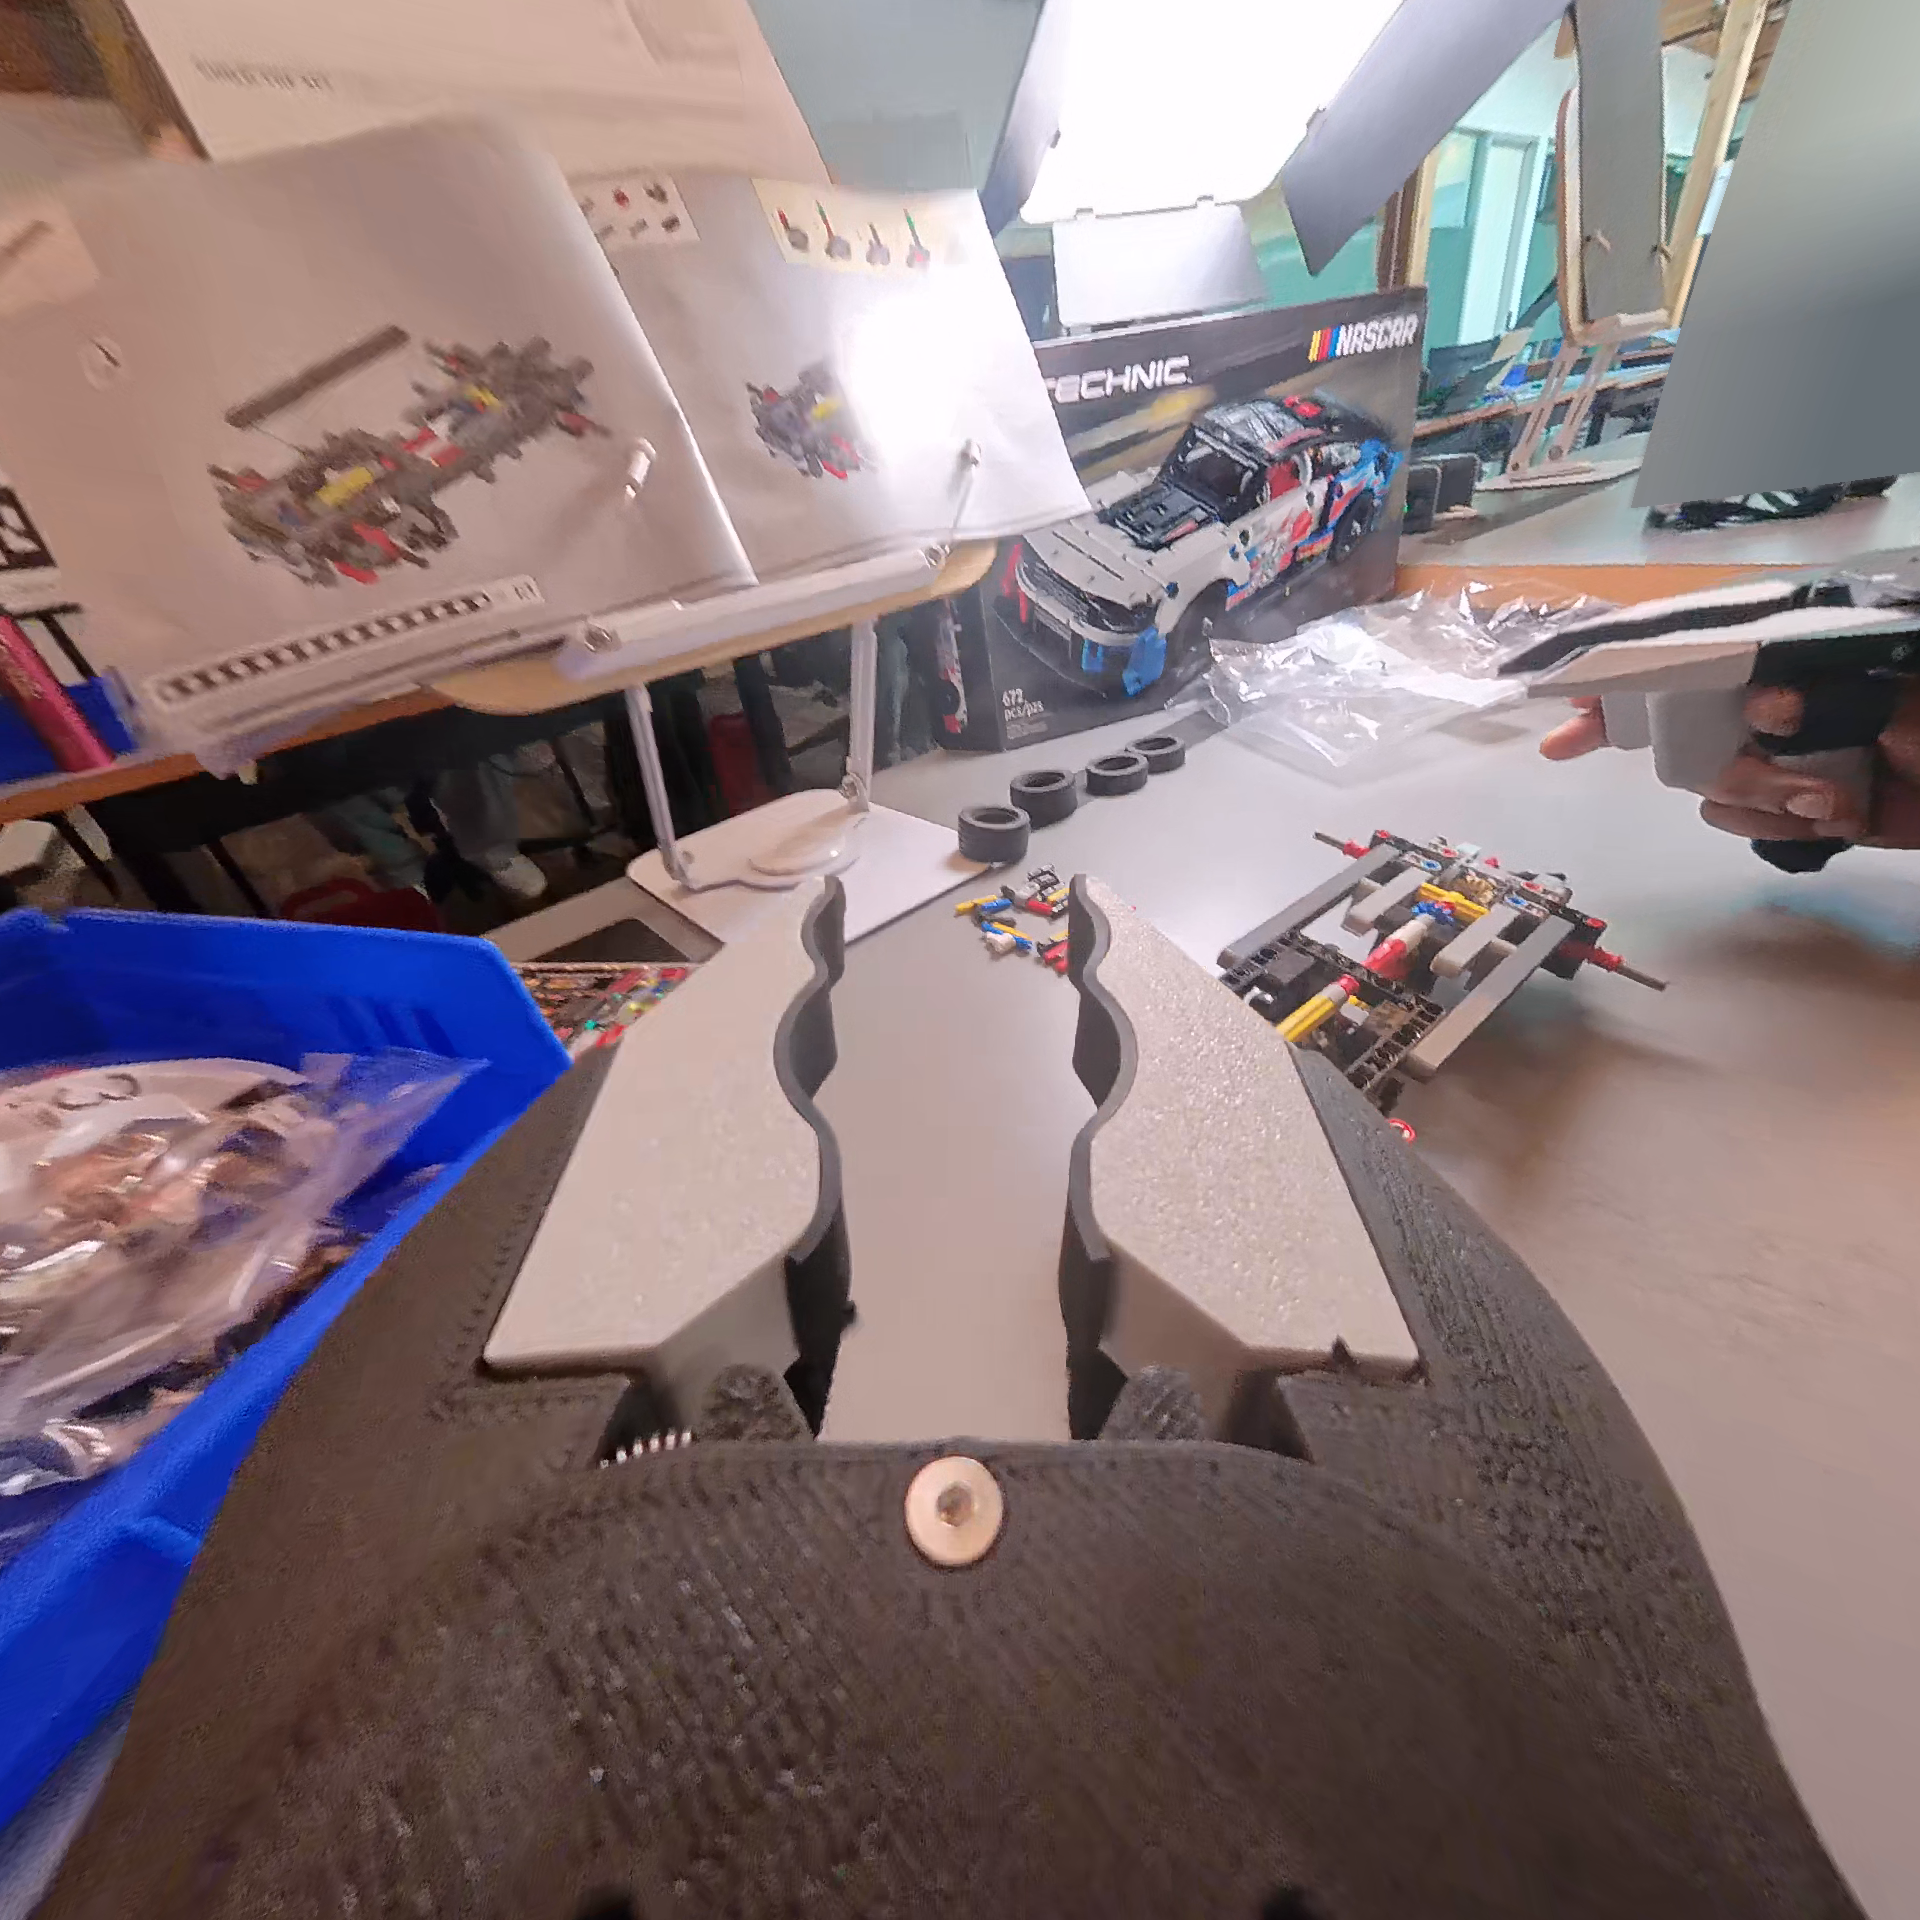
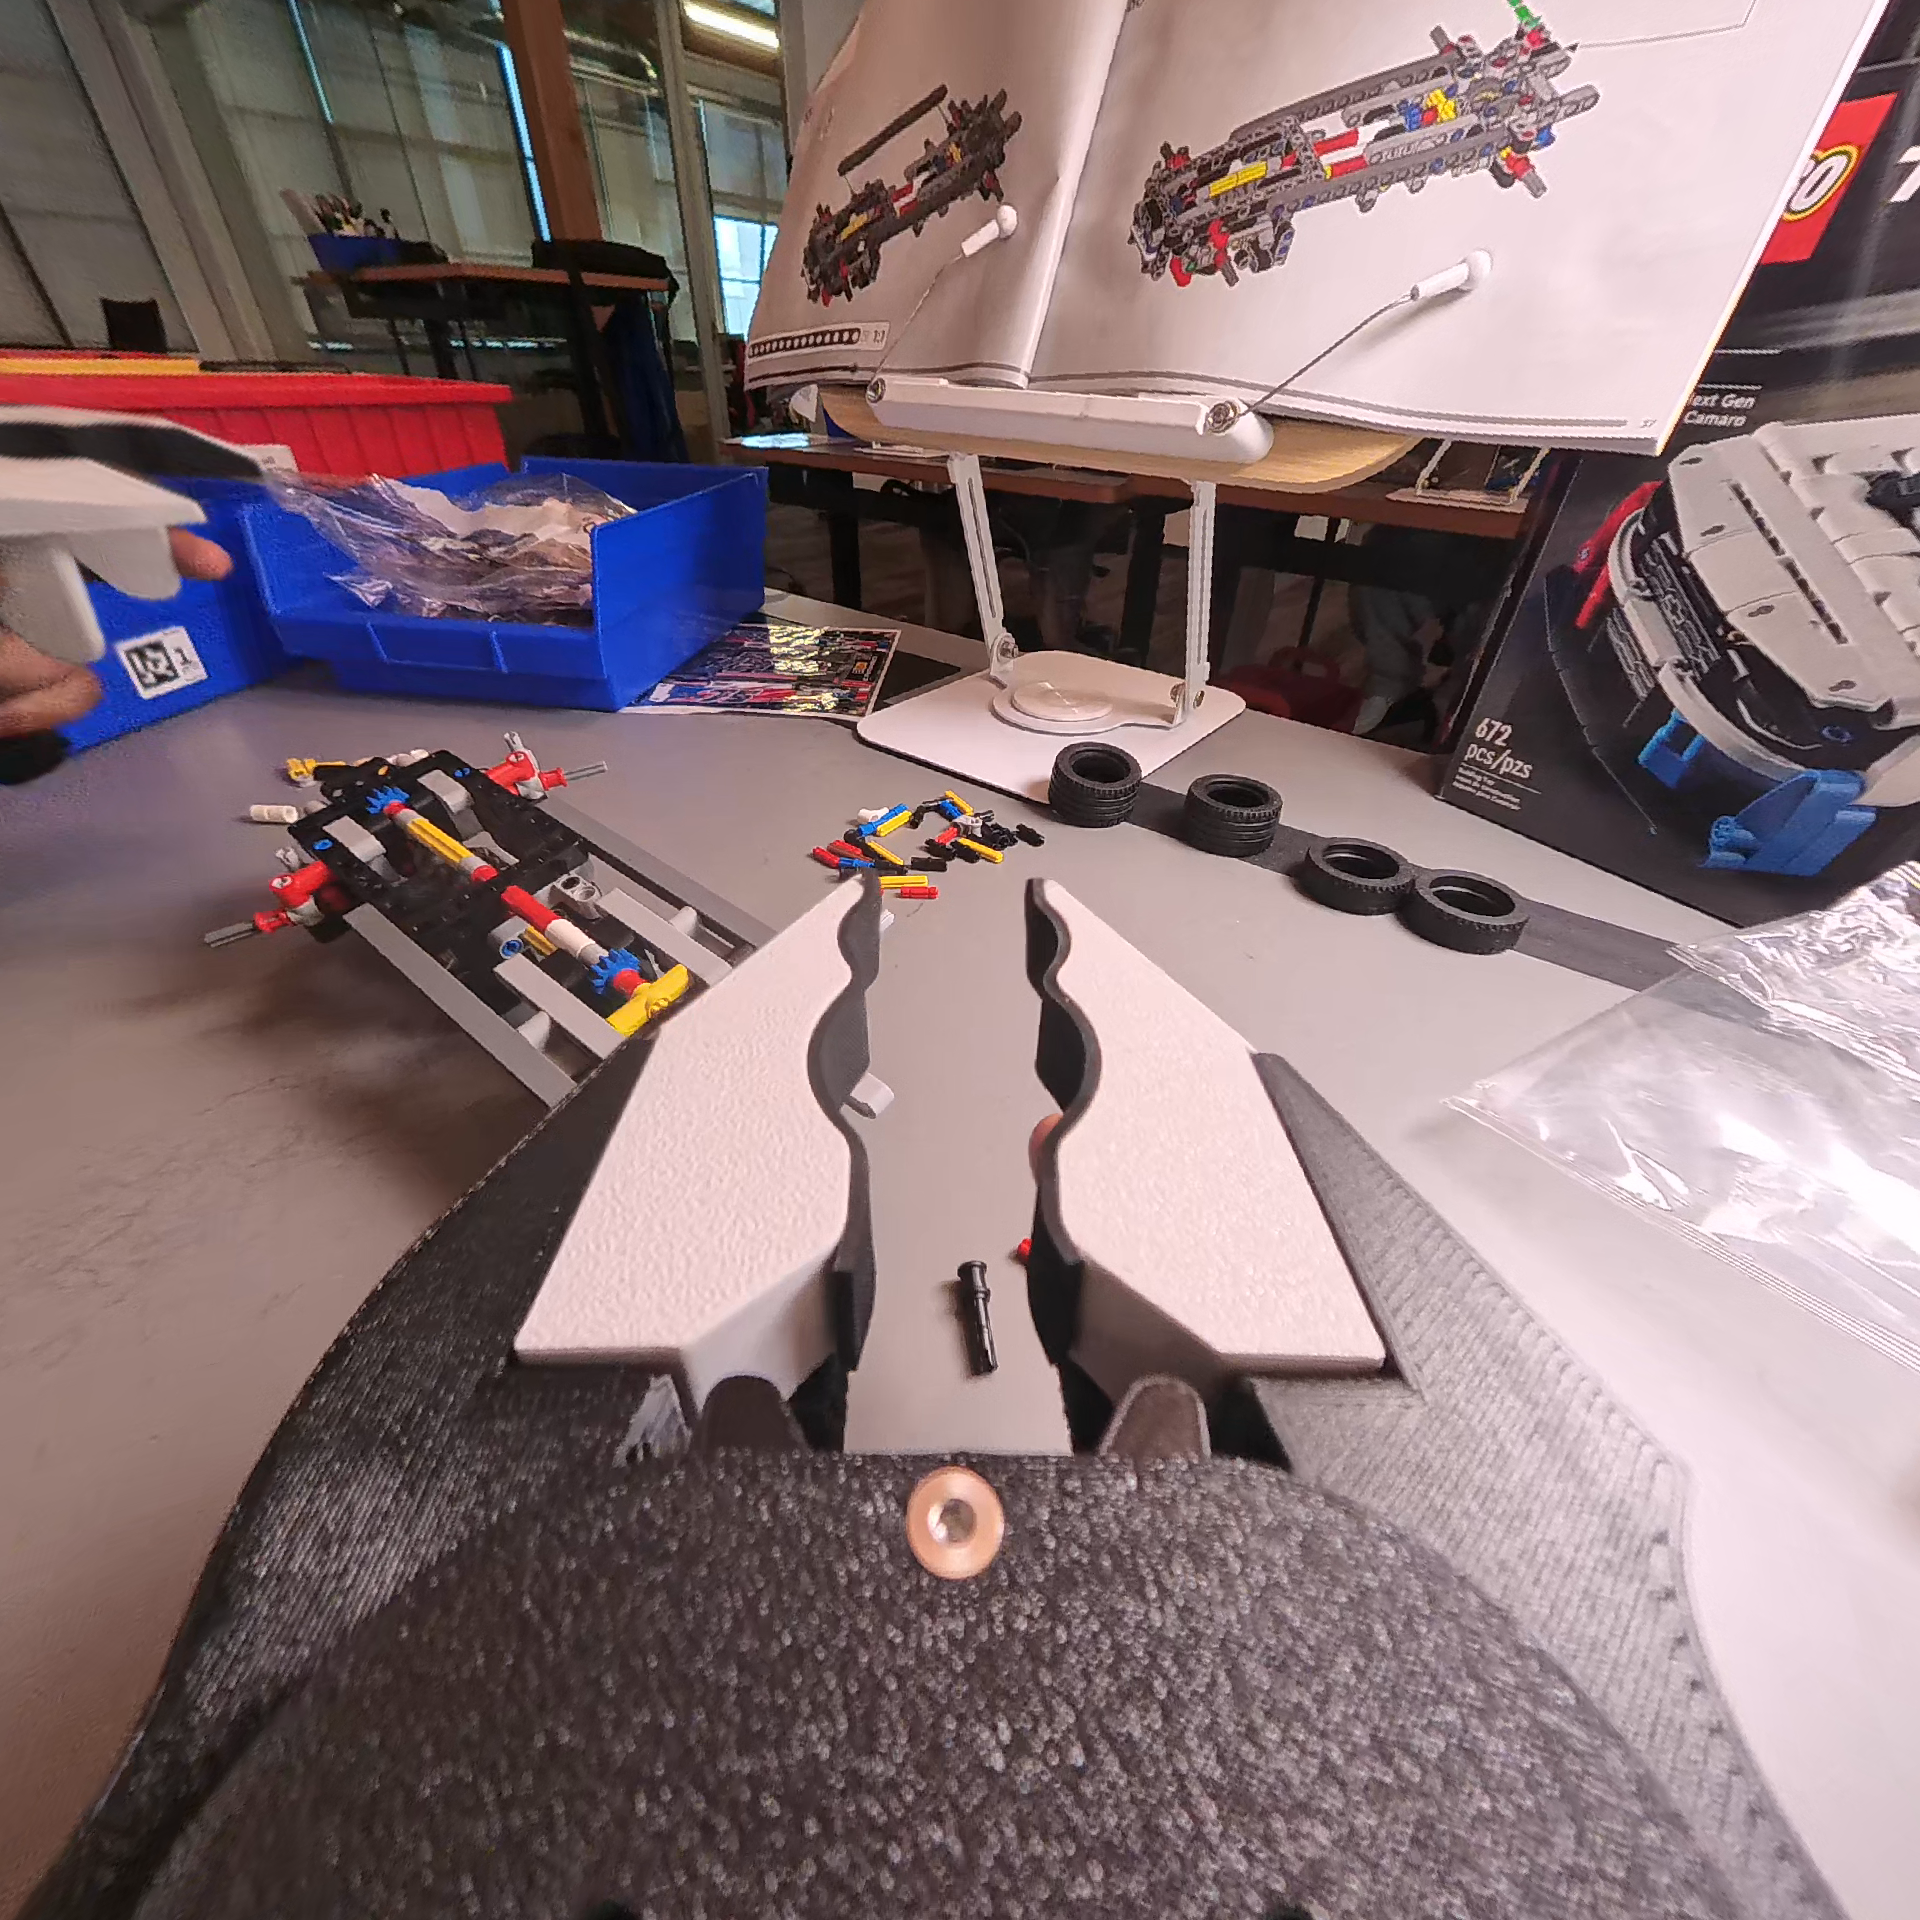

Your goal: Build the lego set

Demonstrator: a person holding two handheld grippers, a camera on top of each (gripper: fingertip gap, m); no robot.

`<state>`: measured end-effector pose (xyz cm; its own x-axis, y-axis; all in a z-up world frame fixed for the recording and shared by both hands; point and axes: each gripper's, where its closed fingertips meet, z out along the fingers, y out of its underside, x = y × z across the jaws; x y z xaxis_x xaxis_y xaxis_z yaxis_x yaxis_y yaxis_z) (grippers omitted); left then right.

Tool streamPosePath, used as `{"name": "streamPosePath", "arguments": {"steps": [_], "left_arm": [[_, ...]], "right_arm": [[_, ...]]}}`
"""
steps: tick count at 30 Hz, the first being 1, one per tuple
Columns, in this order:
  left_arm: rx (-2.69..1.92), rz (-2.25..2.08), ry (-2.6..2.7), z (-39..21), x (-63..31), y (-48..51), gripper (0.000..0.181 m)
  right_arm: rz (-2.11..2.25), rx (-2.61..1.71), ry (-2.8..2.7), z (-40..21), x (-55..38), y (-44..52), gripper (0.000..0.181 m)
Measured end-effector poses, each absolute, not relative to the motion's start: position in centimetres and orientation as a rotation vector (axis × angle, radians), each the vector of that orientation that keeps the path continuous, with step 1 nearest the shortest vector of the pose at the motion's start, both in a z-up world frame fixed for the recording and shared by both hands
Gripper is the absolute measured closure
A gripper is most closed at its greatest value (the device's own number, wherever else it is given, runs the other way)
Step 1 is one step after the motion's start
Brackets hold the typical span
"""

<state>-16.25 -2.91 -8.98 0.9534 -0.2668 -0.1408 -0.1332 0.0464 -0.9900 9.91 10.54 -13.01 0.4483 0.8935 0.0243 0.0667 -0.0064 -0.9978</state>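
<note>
The partly built Lego chassis of black, grey, red and yellow pieces lies flat on the grey table; it also shows in the right wrist view. A small pile of loose coloured pins lies beside it. My left gripper is open and empty, above the table just short of the pile. My right gripper is open and empty, low over the table, with a single black pin lying on the table between its fingers. Each gripper shows, hand-held, at the edge of the other's view.
Several black tyres stand in a row by the white book stand, which holds the open instruction booklet. The set's box is at the back right. A blue bin of parts bags, a sticker sheet and clear plastic bags flank the work area. The tips of one gripper are about 30 centimetres away from the tips of the other.
</note>
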Motion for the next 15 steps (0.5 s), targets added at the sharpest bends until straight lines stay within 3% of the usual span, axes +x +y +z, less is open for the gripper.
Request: {"name": "streamPosePath", "arguments": {"steps": [9, 15], "left_arm": [[-1.438, 0.167, 0.233, -0.8, -23.3, -8.1, 0.147], [-1.588, 0.301, 0.095, -0.6, -31.2, -13.8, 0.156]], "right_arm": [[0.827, -1.444, -0.918, -13.2, 9.7, 10.4, 0.162], [0.819, -1.442, -0.922, -13.0, 9.7, 10.2, 0.165]]}}
